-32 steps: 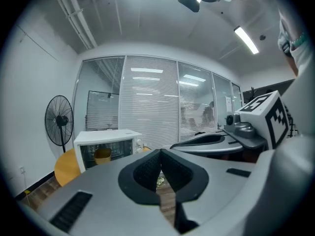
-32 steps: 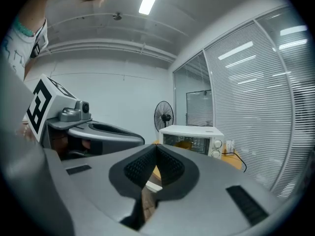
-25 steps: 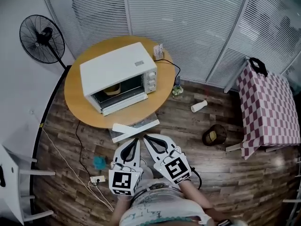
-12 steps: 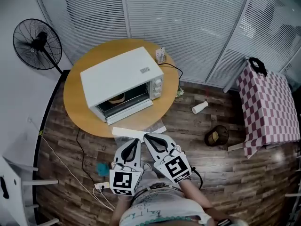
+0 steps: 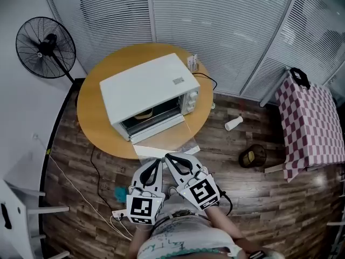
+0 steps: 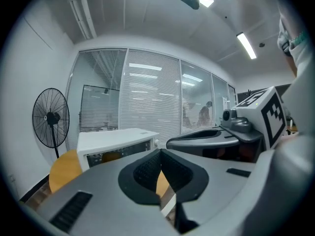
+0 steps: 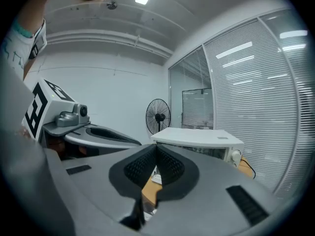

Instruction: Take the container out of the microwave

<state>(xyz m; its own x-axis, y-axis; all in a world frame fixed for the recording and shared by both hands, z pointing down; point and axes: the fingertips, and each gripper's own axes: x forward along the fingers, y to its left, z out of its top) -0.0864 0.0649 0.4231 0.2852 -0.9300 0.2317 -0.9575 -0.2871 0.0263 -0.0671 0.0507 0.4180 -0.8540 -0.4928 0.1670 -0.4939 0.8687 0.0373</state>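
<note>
Left gripper has its jaws pressed together with nothing between the pads; right gripper, just beside it, is likewise closed and empty.

At the far left a black fan stands on the floor beside the round wooden table; on that table sits the white microwave, turned at an angle, with its door folded down and open toward the person; inside the dark cavity sits the container, a low, rounded, tan-yellow shape whose finer detail is too small to make out; in the left gripper view it shows as an orange-brown patch behind the front opening.

Both grippers are held low in front of the person's body, marker cubes nearest the torso; they lie side by side and converge so that the tips almost meet, pointing nearly level at the white edge of the open door; they are near that edge, and well apart from the container.

Further right a white bottle lies on the wooden floor, a dark bin stands near it, and a checkered cloth covers a small table.
</note>
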